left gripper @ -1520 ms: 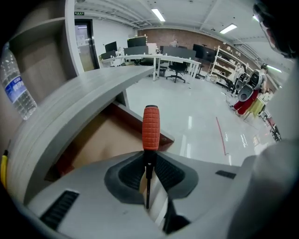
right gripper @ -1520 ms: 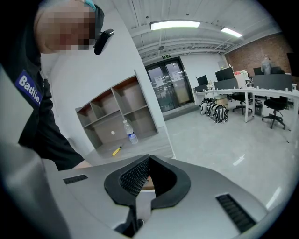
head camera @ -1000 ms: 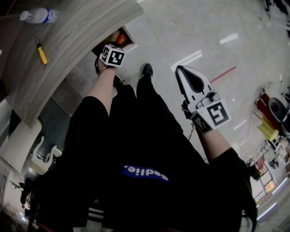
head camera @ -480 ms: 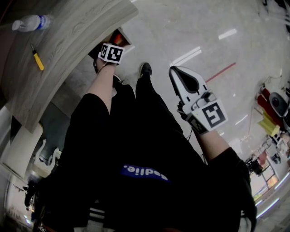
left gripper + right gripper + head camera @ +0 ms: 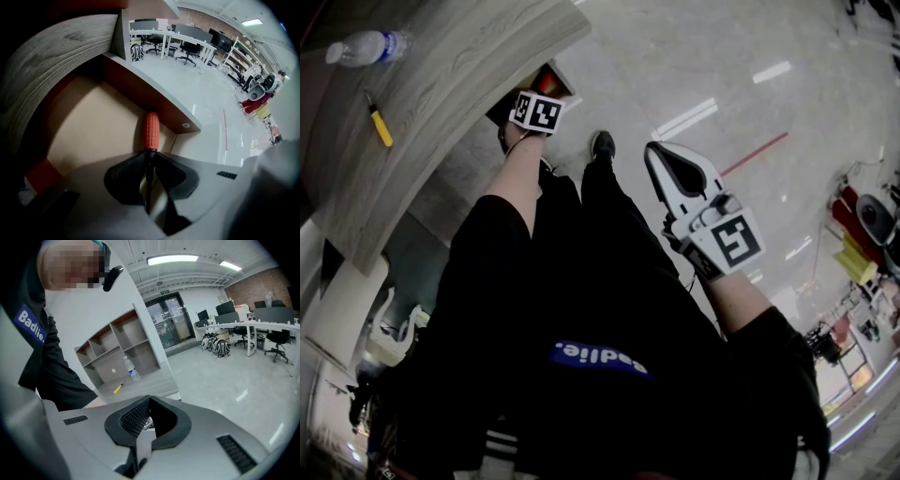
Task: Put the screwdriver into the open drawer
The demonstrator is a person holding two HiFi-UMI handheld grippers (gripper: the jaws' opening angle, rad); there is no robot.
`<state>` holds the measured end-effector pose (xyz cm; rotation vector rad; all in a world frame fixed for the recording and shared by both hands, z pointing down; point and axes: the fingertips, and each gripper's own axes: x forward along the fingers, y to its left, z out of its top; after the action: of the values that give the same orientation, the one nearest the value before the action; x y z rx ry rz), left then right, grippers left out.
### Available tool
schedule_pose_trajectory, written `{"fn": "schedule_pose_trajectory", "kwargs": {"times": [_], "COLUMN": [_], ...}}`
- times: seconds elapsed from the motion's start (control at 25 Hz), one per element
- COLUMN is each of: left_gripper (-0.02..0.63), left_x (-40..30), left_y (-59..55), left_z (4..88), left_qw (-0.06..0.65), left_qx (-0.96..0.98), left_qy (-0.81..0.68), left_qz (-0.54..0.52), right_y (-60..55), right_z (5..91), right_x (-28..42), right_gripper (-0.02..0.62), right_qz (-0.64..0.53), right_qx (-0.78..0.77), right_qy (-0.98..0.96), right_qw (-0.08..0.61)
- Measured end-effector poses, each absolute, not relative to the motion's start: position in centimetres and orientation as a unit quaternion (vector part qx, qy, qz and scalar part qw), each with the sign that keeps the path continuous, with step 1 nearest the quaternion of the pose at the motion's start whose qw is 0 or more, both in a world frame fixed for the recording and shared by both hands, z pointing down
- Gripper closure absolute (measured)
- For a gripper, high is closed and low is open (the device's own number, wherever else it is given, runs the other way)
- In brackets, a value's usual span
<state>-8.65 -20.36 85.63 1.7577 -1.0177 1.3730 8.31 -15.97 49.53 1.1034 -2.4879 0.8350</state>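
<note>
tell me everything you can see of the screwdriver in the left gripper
The screwdriver has an orange, ribbed, rubbery-looking handle and a thin dark metal shaft. The left gripper pinches the shaft between its fingers, handle pointing away, down into the open drawer beside its reddish-brown side wall. Whether the handle touches the drawer is unclear; the tip is hidden.
</note>
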Motion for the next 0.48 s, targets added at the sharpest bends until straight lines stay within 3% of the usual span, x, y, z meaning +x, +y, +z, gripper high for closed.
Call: {"fn": "schedule_pose_trajectory", "kwargs": {"times": [0.48], "left_gripper": [0.451], "left_x": [-7.5], "left_y": [-19.9], "left_z": [85.2], "left_qw": [0.346], "left_qx": [0.691], "left_qy": [-0.383], "left_qz": [0.506], "right_y": [-15.4], "right_z": [49.3], "right_x": [8.8], "right_gripper": [0.568], "right_qz": [0.280], "right_qx": [0.384], "right_qy": [-0.863], "right_qw": [0.168]}}
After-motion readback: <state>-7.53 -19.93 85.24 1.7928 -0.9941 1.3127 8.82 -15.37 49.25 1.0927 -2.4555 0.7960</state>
